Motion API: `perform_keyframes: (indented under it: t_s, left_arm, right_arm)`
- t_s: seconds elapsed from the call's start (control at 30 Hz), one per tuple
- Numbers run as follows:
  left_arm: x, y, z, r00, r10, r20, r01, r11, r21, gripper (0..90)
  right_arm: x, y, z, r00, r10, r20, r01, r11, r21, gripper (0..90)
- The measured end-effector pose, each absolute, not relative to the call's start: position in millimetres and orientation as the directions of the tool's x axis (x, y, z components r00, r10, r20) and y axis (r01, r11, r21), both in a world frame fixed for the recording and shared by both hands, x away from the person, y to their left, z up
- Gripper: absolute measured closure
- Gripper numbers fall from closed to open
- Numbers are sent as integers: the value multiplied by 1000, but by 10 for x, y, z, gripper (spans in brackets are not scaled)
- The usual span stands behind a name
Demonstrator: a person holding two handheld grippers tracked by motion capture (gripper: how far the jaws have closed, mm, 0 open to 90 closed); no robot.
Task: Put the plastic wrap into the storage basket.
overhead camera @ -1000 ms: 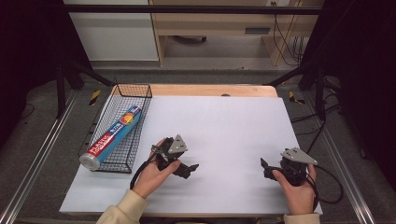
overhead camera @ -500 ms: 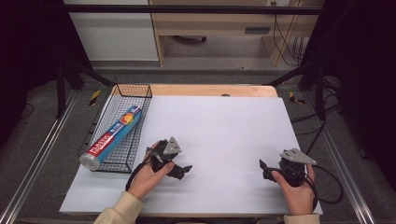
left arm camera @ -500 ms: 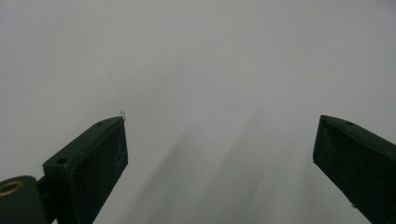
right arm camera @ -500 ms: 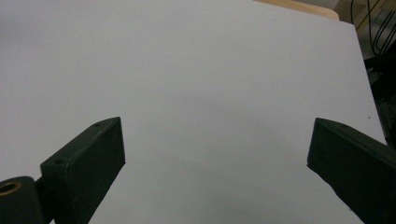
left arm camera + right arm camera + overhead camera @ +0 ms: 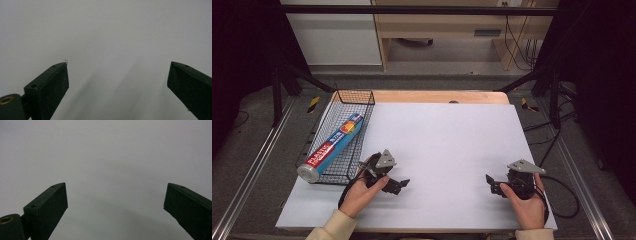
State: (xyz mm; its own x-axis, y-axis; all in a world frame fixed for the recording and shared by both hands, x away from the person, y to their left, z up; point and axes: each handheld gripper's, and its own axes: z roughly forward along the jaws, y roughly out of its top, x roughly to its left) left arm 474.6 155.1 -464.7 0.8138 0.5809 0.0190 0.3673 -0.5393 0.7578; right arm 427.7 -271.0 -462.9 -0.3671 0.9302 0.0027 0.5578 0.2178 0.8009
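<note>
A black wire basket (image 5: 328, 134) stands at the table's left edge with a blue and red foil roll (image 5: 330, 146) lying in it, one end poking out toward the near side. My left gripper (image 5: 398, 186) rests low over the white table top (image 5: 447, 145) just right of the basket, held in a hand. Its jaws stand wide apart with nothing between them, and my left gripper (image 5: 117, 82) faces bare white surface. My right gripper (image 5: 492, 184) sits near the front right corner, also held in a hand. In the right gripper view my right gripper (image 5: 116, 202) is open over plain white surface.
A wooden strip (image 5: 437, 97) borders the table's far edge. Cables (image 5: 562, 195) trail off the right side onto the grey floor. Metal rails (image 5: 242, 190) run along both sides, and dark frame legs (image 5: 287, 75) stand behind the table.
My left gripper has drawn back toward the near edge and slightly left. The right gripper has barely shifted. Both stay open.
</note>
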Motion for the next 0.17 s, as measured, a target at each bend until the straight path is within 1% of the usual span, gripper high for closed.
perform_keyframes:
  t_s: [0.07,0.17]
  left_arm:
    - [4726,1579,-4658,808,589,10,372,-524,766,37]
    - [4682,1597,-4660,811,585,18,366,-530,765,38]
  right_arm:
    - [4293,-2726,-4648,-365,931,12,565,212,797,56]
    - [4336,-2758,-4698,-360,933,25,577,202,791,80]
